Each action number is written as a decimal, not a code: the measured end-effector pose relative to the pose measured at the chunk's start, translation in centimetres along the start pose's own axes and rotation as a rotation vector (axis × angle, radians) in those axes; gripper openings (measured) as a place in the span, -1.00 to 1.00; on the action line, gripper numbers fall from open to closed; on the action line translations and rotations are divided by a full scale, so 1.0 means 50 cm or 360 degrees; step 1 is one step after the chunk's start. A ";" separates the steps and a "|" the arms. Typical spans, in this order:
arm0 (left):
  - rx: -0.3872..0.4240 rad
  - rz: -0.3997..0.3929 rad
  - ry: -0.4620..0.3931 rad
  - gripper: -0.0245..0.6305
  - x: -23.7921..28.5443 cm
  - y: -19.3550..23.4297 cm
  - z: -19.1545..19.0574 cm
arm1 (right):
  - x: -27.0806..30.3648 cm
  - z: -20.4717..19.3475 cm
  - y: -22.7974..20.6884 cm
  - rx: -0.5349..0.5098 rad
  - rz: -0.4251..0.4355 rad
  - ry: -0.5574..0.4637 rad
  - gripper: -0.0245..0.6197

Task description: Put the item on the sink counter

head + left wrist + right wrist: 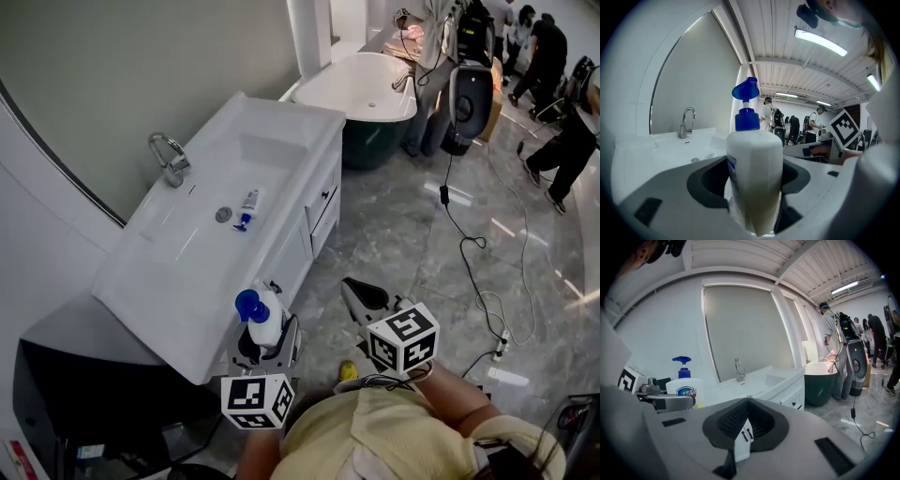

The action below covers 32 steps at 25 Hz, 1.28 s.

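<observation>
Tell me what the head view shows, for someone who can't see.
The left tool grips a white pump bottle with a blue top near the front edge of a white sink counter. The right tool hangs shut beside it.

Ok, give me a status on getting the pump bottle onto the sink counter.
Done: the left gripper is shut on the pump bottle and holds it upright. In hand: the bottle sits at the front edge of the sink counter, not yet set down. Left: place it and let go. The right gripper is shut and empty.
</observation>
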<state>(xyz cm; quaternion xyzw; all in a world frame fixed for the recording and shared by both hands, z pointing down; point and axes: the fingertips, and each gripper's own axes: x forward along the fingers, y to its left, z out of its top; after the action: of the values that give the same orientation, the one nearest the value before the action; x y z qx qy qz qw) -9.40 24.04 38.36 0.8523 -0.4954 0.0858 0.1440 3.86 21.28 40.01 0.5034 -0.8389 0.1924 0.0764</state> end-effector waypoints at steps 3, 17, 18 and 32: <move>0.0011 0.0010 0.0002 0.02 0.021 -0.013 0.002 | 0.008 0.002 -0.027 0.0003 0.0009 0.0001 -0.85; 0.0023 0.0003 0.0052 0.02 0.117 -0.013 0.020 | 0.048 0.024 -0.098 0.0057 0.0022 0.0007 -0.85; 0.0025 -0.0004 0.0049 0.02 0.128 -0.011 0.022 | 0.053 0.026 -0.106 0.0058 0.0014 0.0005 -0.85; 0.0000 -0.0104 0.0045 0.02 0.278 0.032 0.071 | 0.147 0.081 -0.180 0.0045 -0.0049 0.0014 -0.85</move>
<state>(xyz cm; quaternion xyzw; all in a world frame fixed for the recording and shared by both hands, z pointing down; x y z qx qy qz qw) -3.89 10.74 39.29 0.8667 -0.4653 0.0931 0.1537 8.47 9.91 40.87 0.5163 -0.8280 0.2052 0.0760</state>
